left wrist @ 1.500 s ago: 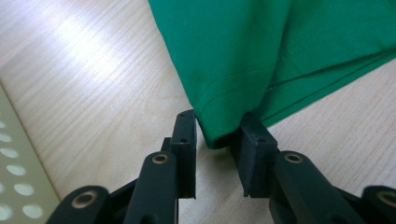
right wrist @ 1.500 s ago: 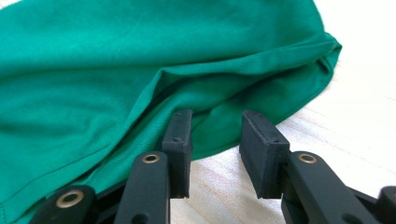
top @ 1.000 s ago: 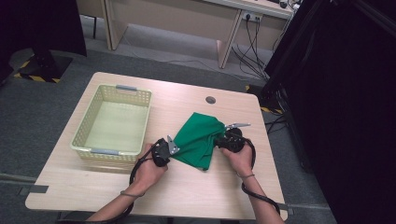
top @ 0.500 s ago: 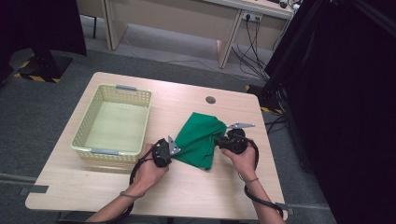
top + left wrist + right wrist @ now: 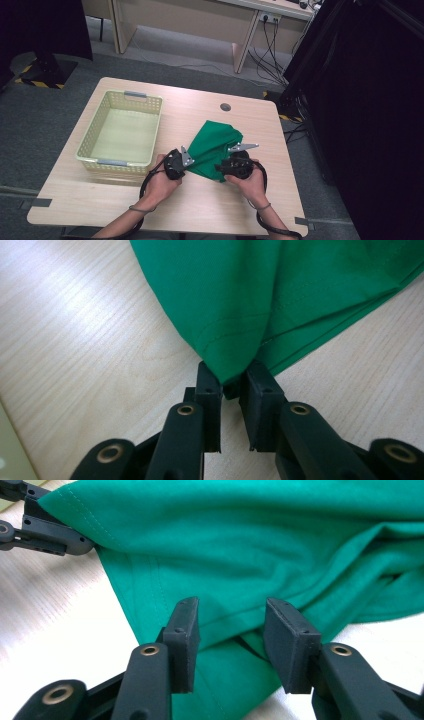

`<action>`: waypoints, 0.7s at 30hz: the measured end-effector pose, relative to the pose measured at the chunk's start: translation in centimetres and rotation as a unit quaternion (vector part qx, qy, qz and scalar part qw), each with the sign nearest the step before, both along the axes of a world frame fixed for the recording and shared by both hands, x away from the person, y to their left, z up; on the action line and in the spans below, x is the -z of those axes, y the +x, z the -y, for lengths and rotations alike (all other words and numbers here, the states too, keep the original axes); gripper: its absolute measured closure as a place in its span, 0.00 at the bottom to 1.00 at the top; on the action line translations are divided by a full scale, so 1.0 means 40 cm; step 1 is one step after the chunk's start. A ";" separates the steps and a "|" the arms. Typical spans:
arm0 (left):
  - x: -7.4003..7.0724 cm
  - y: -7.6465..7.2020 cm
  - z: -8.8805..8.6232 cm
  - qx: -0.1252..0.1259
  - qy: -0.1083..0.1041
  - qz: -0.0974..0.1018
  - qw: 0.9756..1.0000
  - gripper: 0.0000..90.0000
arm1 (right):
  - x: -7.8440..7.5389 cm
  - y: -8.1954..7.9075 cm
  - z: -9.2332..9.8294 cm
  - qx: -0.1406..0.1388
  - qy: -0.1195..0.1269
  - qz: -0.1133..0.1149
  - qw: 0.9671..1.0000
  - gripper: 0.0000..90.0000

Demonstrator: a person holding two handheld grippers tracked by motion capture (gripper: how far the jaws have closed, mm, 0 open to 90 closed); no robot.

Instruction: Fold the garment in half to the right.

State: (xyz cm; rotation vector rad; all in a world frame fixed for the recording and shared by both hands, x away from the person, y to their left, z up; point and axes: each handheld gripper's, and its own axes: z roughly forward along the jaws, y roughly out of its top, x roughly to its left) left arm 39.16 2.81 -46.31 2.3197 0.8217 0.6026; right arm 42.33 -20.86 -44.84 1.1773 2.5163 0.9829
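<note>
The green cloth (image 5: 212, 150) lies right of the basket (image 5: 122, 131). The left gripper (image 5: 231, 385), jaws just easing apart, barely pinches its corner; the right gripper (image 5: 231, 640), just opening, straddles a fold unpressed. The corner could slip free, undoing the fold.

No legible text, label, brand, number or sign on anything here.

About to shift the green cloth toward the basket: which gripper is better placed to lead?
Probably left. The left gripper has a corner of the green cloth between its nearly closed, just-opening jaws and sits nearer the basket. The right gripper has been opening, its jaws wide around a fold.
</note>
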 end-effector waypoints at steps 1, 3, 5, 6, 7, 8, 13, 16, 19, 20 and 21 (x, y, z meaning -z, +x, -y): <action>0.000 0.000 0.000 0.000 0.000 0.001 1.000 0.87 | 0.001 -0.001 -0.004 -0.002 -0.001 0.003 1.000 0.63; 0.001 0.000 0.000 0.000 -0.001 0.001 1.000 0.86 | 0.004 -0.002 -0.013 -0.009 -0.011 0.009 1.000 0.61; 0.002 0.000 0.000 0.000 -0.002 0.000 1.000 0.86 | 0.009 -0.002 -0.018 -0.012 -0.017 0.011 1.000 0.60; 0.002 0.000 0.000 0.000 -0.001 0.000 1.000 0.86 | 0.012 -0.002 -0.021 -0.014 -0.020 0.013 1.000 0.60; 0.002 0.001 0.000 0.001 -0.001 -0.001 1.000 0.86 | 0.016 -0.003 -0.026 -0.017 -0.027 0.014 0.999 0.61; 0.002 0.001 0.000 0.001 -0.001 -0.001 1.000 0.86 | 0.019 -0.003 -0.030 -0.019 -0.035 0.015 0.999 0.63; 0.002 0.001 0.000 0.002 -0.002 -0.001 1.000 0.86 | 0.026 -0.004 -0.038 -0.022 -0.059 0.028 0.998 0.73; 0.002 0.001 0.002 0.003 -0.001 -0.001 1.000 0.86 | 0.025 -0.003 -0.038 -0.019 -0.064 0.031 0.997 0.81; 0.004 0.000 0.004 0.004 -0.002 0.000 1.000 0.86 | 0.026 -0.001 -0.035 -0.013 -0.063 0.034 0.997 0.89; 0.004 0.000 0.004 0.003 -0.002 0.000 1.000 0.86 | 0.026 -0.001 -0.035 -0.011 -0.061 0.034 0.998 0.91; 0.003 0.000 0.004 0.004 -0.001 0.000 1.000 0.86 | 0.026 0.000 -0.034 -0.011 -0.059 0.033 0.998 0.93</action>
